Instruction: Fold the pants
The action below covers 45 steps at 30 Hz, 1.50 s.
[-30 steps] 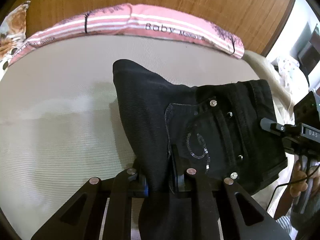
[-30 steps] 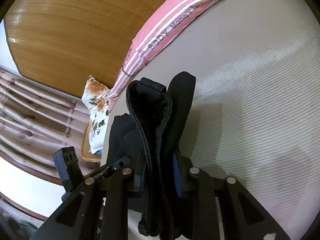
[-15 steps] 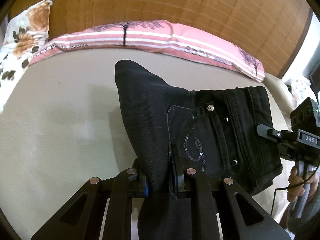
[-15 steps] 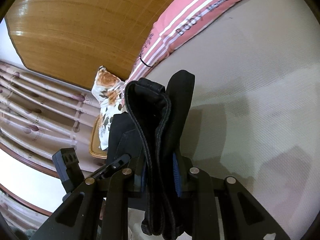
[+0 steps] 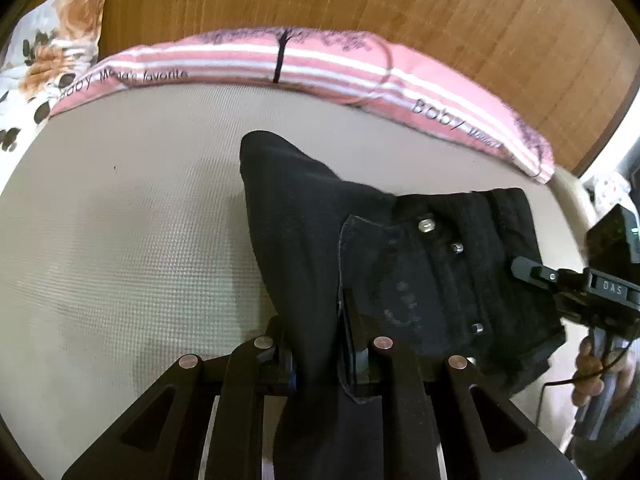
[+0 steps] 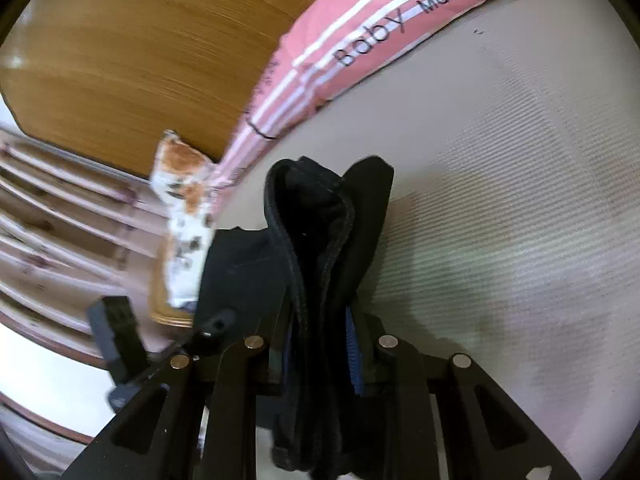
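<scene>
Swinging across the bed (image 5: 120, 240), both the left gripper (image 5: 320, 356) and right gripper (image 6: 320, 344) stay clenched on the black pants (image 5: 400, 272), carried folded toward laying down.

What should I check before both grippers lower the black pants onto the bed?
1. Left gripper clamped on the black pants: ok, fabric runs between its fingers.
2. Right gripper clamped on the pants: ok, several bunched layers sit between its fingers.
3. Pants held between the two grippers: ok, the right gripper shows at the waistband end in the left wrist view.
4. Landing area on the beige mattress: ok in the part that shows, only a small dark speck.
5. Room to the pink striped pillow: ok, it lies along the far edge, apart from the pants.
6. Layers aligned in the right grip: cannot tell.
</scene>
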Each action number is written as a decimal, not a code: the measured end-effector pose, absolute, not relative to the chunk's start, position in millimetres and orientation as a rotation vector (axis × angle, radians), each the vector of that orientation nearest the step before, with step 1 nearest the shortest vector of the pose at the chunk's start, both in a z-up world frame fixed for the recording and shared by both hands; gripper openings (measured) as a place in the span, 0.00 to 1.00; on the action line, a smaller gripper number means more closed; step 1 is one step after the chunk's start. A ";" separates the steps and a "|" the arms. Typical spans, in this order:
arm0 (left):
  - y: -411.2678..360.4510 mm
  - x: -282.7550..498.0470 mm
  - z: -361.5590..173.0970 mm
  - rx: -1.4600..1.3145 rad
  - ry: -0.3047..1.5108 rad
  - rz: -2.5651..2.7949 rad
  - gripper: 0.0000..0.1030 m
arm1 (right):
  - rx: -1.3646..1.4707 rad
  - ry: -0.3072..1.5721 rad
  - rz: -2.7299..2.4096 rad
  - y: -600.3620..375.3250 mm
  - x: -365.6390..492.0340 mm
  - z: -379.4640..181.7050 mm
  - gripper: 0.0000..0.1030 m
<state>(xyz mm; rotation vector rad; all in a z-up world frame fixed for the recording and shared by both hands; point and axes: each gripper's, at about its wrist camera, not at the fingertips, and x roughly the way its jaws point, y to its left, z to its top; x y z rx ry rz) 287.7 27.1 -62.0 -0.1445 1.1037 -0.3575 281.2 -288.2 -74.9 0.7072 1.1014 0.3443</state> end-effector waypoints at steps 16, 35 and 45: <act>30.9 252.2 -72.7 -0.042 1.112 -0.272 0.51 | 0.442 1.151 0.187 -274.9 239.8 -70.4 0.47; 28.8 212.0 -77.9 0.009 1.090 -0.188 0.56 | 0.374 1.123 0.099 -265.5 195.4 -69.3 0.52; 22.7 185.9 -47.1 0.067 1.028 -0.089 0.68 | 0.270 1.060 0.028 -248.7 186.9 -43.6 0.75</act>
